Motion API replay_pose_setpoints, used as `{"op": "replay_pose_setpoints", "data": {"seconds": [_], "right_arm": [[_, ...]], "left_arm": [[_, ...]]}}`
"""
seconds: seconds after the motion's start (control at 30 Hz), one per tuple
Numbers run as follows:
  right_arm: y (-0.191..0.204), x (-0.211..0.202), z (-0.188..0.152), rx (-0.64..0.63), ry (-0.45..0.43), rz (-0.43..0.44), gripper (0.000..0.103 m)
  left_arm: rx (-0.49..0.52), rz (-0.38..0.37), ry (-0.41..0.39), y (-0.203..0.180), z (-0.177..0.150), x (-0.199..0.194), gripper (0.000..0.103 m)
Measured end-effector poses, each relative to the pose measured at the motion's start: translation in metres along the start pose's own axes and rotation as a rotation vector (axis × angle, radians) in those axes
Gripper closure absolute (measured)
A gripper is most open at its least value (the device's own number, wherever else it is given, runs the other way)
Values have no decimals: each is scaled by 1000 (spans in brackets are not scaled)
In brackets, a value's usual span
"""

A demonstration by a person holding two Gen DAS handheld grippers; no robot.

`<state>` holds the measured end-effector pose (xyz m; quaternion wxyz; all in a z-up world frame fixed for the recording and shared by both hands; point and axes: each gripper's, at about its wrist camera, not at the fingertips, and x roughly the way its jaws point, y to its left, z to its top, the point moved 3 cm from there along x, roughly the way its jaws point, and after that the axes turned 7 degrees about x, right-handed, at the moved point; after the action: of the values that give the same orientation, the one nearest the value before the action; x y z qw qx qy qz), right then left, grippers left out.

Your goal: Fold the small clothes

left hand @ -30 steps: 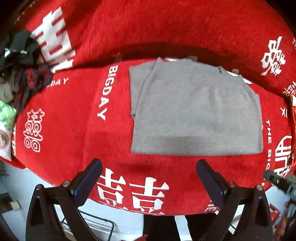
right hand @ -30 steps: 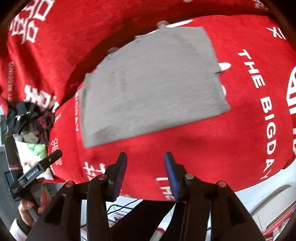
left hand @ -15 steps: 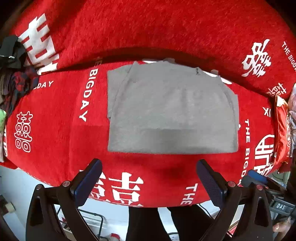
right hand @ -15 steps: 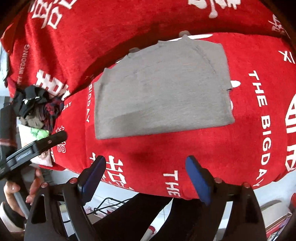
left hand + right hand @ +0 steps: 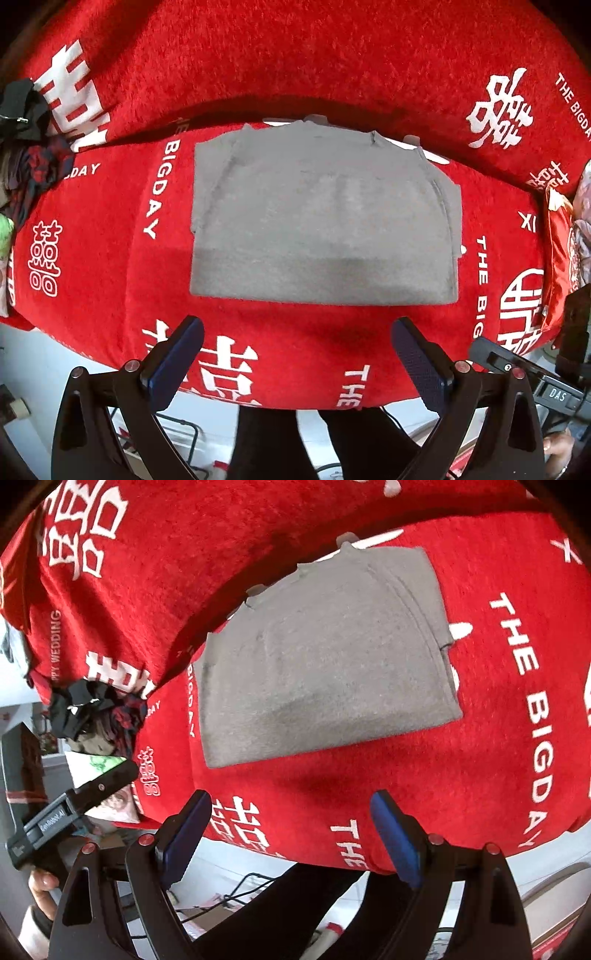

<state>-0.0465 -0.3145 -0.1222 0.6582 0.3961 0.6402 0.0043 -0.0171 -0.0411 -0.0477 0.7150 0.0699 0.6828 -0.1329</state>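
Grey garment [image 5: 321, 225] folded flat on a red blanket [image 5: 110, 206].
Both claws, left [image 5: 295, 362] and right [image 5: 291, 834], gape empty; the right's have just been opening; its view alone shows clothes [image 5: 96, 709] at 9 o'clock.

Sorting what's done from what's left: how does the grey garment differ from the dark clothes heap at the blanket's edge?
The grey garment lies flat, folded into a neat rectangle; the dark clothes heap is crumpled and unfolded. The grey garment is one plain colour; the heap mixes black with red plaid. The garment sits mid-blanket, the heap at its edge. Both rest on the red blanket.
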Motion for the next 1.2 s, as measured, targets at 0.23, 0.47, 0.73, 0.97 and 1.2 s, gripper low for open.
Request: {"op": "replay_pose_setpoints", "data": {"seconds": [0.23,0.47,0.73,0.97,1.2], "right_arm": [[4,7,-3,-10,-13,-11,13],[22,37,-13,48,-70,-46,13],[46,120,-43,196,-58,-17,13],[68,174,-51,245,-19,20,13],[72,209,-38,261,12,126,13]], "left_arm": [[16,-23,14,13,-5,13,2],[66,-37,27,72,-10,33,2],[98,-13,29,156,0,72,2],[62,-12,22,189,19,110,2],[20,-3,-18,195,32,140,2]]}}
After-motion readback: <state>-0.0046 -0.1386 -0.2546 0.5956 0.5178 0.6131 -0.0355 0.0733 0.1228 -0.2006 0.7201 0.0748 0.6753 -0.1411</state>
